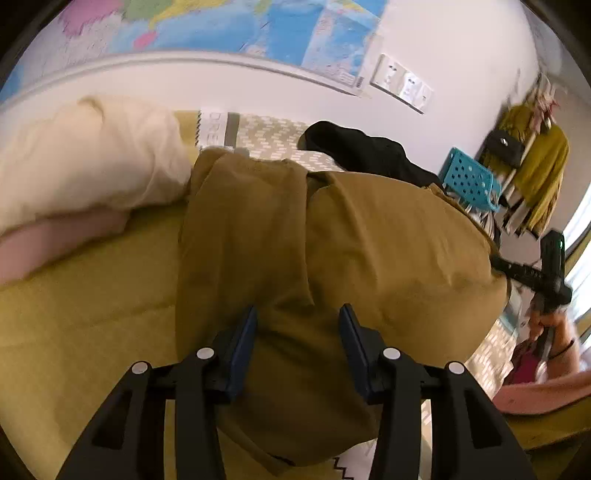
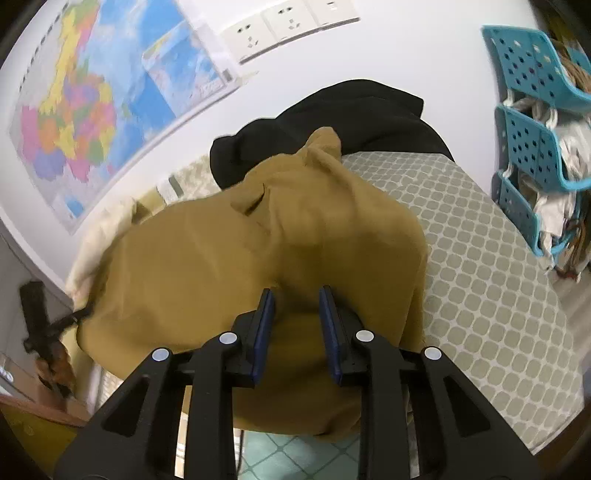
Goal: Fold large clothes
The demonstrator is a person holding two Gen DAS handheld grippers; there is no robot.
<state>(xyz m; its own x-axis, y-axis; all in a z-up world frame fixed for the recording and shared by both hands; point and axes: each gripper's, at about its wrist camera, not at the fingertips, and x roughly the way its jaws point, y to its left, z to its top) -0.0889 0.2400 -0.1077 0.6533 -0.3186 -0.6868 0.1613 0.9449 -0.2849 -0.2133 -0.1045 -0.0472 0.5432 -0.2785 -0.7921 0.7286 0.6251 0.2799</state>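
1. Mustard-brown garment (image 1: 332, 240), left wrist view: lies folded over on the bed (image 1: 85, 317), which has a yellow-green cover; one layer overlaps another with a seam-like edge running down the middle.
2. Left gripper (image 1: 298, 317) hangs over the near part of the garment, blue pads (image 1: 245, 339) apart with a clear gap; cloth sits under and between them, pads not pressing it, so the gripper reads open.
3. Cream pillow (image 1: 85, 158) at the left, touching the garment's far left edge; black clothing (image 1: 365, 151) heaped behind the garment by the wall.
4. Map poster (image 1: 229, 26) and wall sockets (image 1: 402, 83) on the white wall; teal perforated basket (image 1: 469, 179) at the right.
5. Far right edge: other gripper (image 1: 532, 275) seen from outside, held by a person's hand (image 1: 550, 325); its tip is at the garment's right edge, jaw state unreadable here.
6. Right wrist view: same garment (image 2: 258, 258) bunched on a patterned grey-and-white sheet (image 2: 480, 277), hanging over the bed edge above the tiled floor (image 2: 295, 458).
7. Right gripper (image 2: 296, 306) pads narrowly apart above the cloth; no fold visibly pinched, so open with a small gap.
8. Black clothing (image 2: 369, 110) behind the garment; stacked teal baskets (image 2: 532, 110) at the right; map (image 2: 92, 110) and sockets (image 2: 280, 26) on the wall.
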